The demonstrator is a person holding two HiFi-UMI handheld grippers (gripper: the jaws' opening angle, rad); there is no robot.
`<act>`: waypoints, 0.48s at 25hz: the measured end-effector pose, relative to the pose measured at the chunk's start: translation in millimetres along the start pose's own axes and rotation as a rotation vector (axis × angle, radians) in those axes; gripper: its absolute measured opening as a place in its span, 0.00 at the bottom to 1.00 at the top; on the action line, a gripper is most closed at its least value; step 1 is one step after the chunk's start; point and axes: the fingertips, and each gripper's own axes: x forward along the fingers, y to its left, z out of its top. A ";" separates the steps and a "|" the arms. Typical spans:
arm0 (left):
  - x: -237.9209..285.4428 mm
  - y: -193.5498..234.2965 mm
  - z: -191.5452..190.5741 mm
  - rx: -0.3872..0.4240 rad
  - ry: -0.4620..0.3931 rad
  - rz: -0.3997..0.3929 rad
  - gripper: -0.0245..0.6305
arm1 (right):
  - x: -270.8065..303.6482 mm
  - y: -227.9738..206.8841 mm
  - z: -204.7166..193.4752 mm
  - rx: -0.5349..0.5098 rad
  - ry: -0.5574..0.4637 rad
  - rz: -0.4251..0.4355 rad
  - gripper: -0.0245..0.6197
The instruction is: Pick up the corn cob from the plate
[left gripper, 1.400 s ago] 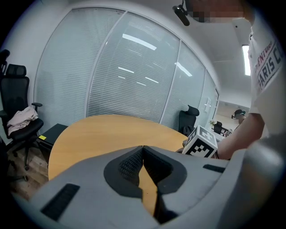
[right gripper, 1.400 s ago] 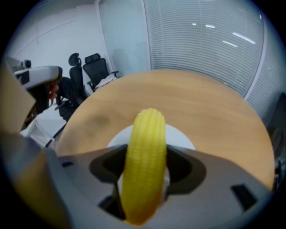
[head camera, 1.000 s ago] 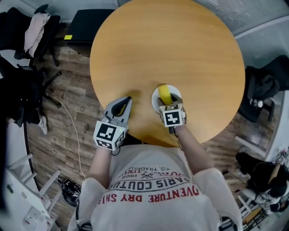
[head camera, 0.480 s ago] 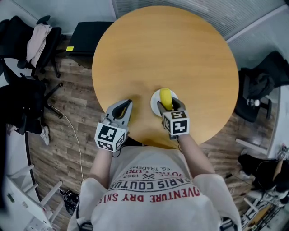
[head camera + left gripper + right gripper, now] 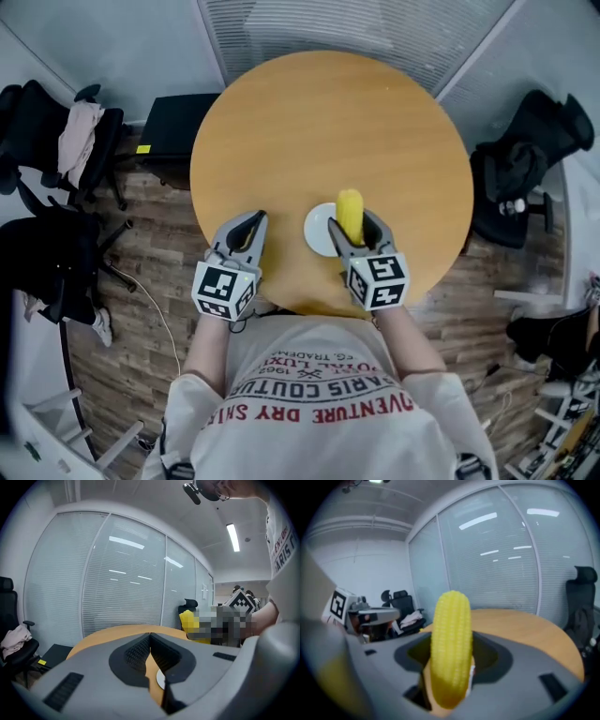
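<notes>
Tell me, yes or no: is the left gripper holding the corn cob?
No: the left gripper is shut with nothing between its jaws, while the corn cob sits clamped in the right gripper.

We look steeply down from the head onto the worktop; cameras riding the left tongs and right tongs skim that same worktop closely.

In the head view the corn and right gripper cover the plate's right part. In the right gripper view the corn hides where the fingers meet it, and its near end is blurred. Below the left gripper's closed tips, only a sliver of plate shows, and the corn is half covered.
</notes>
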 end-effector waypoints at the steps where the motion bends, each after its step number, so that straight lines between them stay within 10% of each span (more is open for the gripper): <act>1: -0.9 -2.4 7.1 0.013 -0.012 -0.008 0.09 | -7.5 2.4 7.0 0.002 -0.031 -0.004 0.46; 12: -17.4 -48.9 82.2 0.092 -0.165 -0.119 0.09 | -81.8 15.0 51.7 0.000 -0.244 -0.034 0.46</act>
